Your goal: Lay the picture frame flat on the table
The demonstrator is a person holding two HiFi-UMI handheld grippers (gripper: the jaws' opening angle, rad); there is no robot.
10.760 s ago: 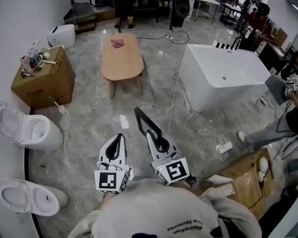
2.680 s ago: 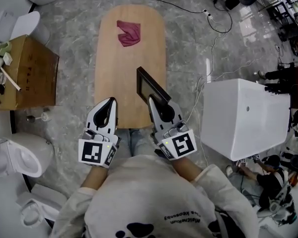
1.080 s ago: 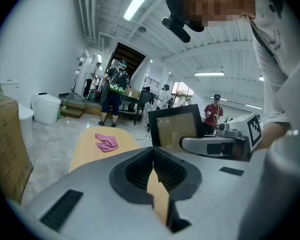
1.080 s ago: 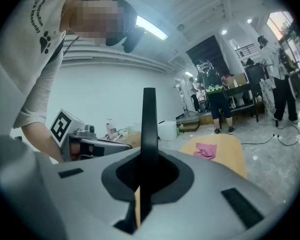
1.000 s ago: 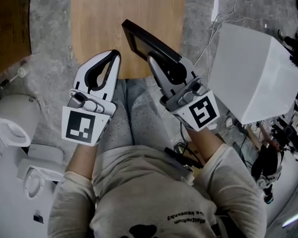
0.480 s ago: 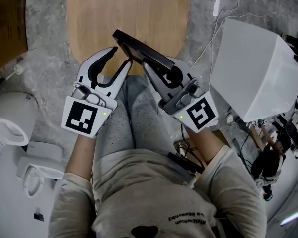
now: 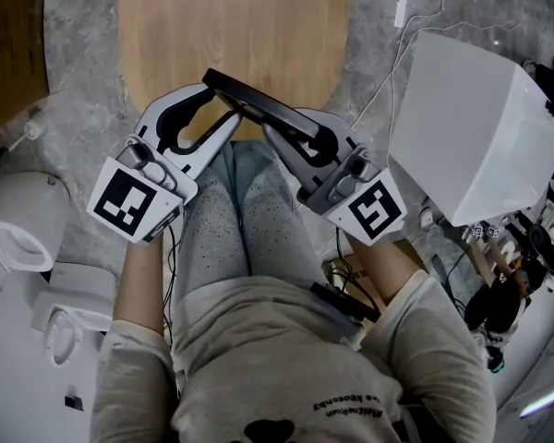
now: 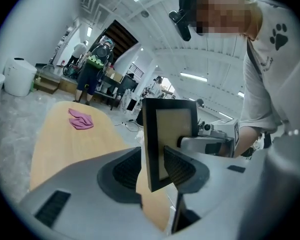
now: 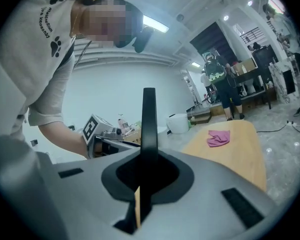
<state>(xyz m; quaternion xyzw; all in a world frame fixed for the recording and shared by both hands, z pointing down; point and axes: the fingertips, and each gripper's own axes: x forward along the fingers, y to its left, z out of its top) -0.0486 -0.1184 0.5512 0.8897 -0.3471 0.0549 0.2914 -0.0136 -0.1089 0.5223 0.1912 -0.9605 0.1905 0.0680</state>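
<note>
The black picture frame (image 7: pixel 258 109) hangs in the air just short of the near end of the wooden table (image 7: pixel 231 17), above the person's knees. My right gripper (image 7: pixel 300 137) is shut on its right part; in the right gripper view the frame (image 9: pixel 149 119) stands edge-on between the pads. My left gripper (image 7: pixel 220 107) straddles the frame's left end with its jaws opening. The left gripper view shows the frame (image 8: pixel 170 134) between the pads of the left gripper (image 8: pixel 152 166), with a gap on the left side.
A pink cloth (image 8: pixel 80 119) lies at the table's far end. A large white tub (image 7: pixel 471 118) stands to the right, a toilet (image 7: pixel 18 220) and a cardboard box (image 7: pixel 9 44) to the left. Cables (image 7: pixel 388 53) run over the floor.
My left gripper has opened and swung right, taking the frame's left end between its jaws. The right gripper has tipped the frame lower and more crosswise.
</note>
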